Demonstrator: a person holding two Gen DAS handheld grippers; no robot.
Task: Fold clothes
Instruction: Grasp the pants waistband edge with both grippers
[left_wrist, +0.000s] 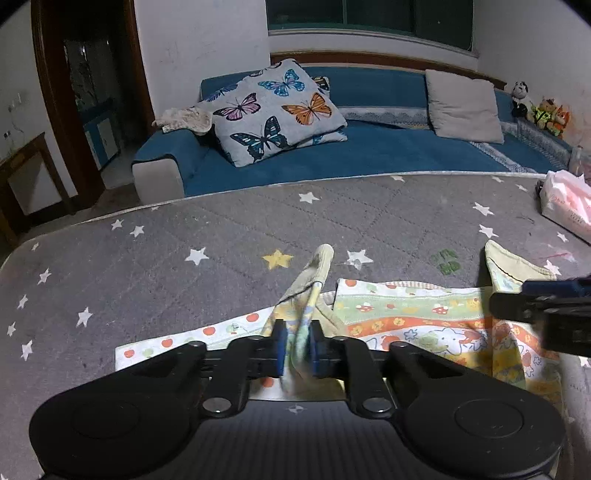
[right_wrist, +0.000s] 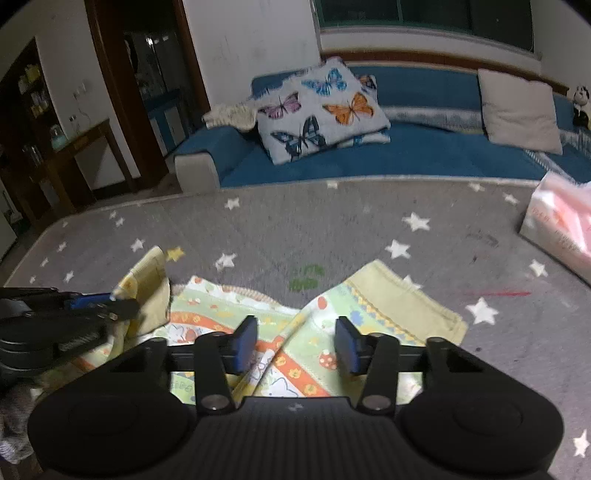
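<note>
The small cartoon-printed cotton garment with yellow ribbed cuffs lies half-spread on the grey star-patterned bed cover. The left gripper has its jaws pinching a bunched sleeve; the right gripper hovers over the other sleeve, jaws spread. With only a thin bunch of cloth pinched, a pull could slip it free or drag the whole garment askew.

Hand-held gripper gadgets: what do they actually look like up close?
Each hand-held gripper, left and right, is matte black plastic: a ribbed body, two round caps, hinged bars with silver pivots, and blue pads on the fingers. No cables, sleeves or hands show.
</note>
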